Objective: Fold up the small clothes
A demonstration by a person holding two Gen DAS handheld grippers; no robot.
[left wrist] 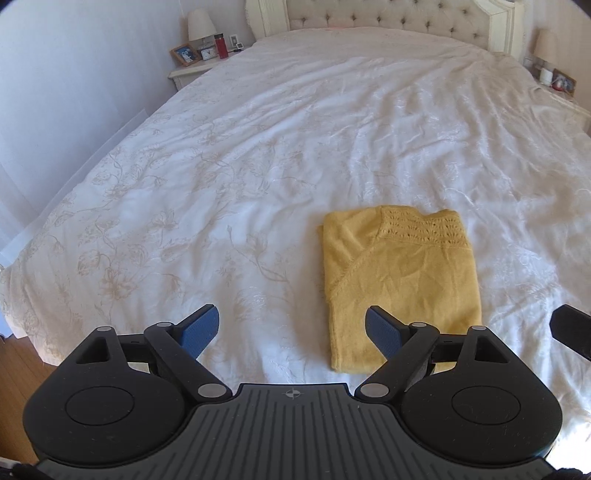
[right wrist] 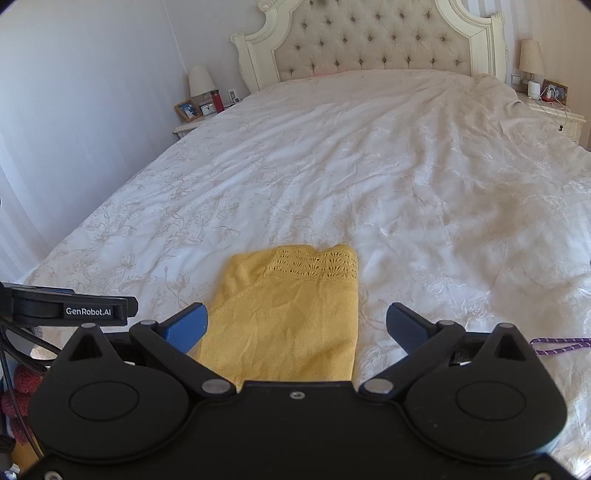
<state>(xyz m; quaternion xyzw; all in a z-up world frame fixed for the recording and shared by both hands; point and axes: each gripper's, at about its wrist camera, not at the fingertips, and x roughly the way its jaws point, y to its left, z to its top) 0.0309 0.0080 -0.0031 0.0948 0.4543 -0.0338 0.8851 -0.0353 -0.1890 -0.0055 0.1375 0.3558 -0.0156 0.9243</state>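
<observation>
Bedroom, white floral-print bedspread (left wrist: 258,147) covering a wide bed and serving as the work surface; both cameras are looking up the bed toward the headboard.

Nearest: the left gripper (left wrist: 291,328) is hovering over the foot end of the spread, jaws standing wide apart, nothing between the blue pads (left wrist: 201,326). Its right finger is overlapping the near corner of the garment in view (contact or just above, cannot tell). The right gripper (right wrist: 297,325) is likewise spread wide and gripping nothing, sitting over the near end of the garment, with the left unit's body showing at its left edge.

Yellow knit top (left wrist: 400,284) is lying flat on the spread near the foot of the bed, folded into a neat rectangle, open-work knit band at the far end. In the right wrist view the same top (right wrist: 291,314) is running under the gripper body.

A purple cord (right wrist: 561,341) is lying on the spread at the right.

Far end: tufted headboard (right wrist: 373,40), with a nightstand (left wrist: 190,70) on the left carrying a lamp (left wrist: 201,26), photo frame, clock and red bottle (left wrist: 221,46); a second lamp (right wrist: 532,55) is standing on the right-hand nightstand.
</observation>
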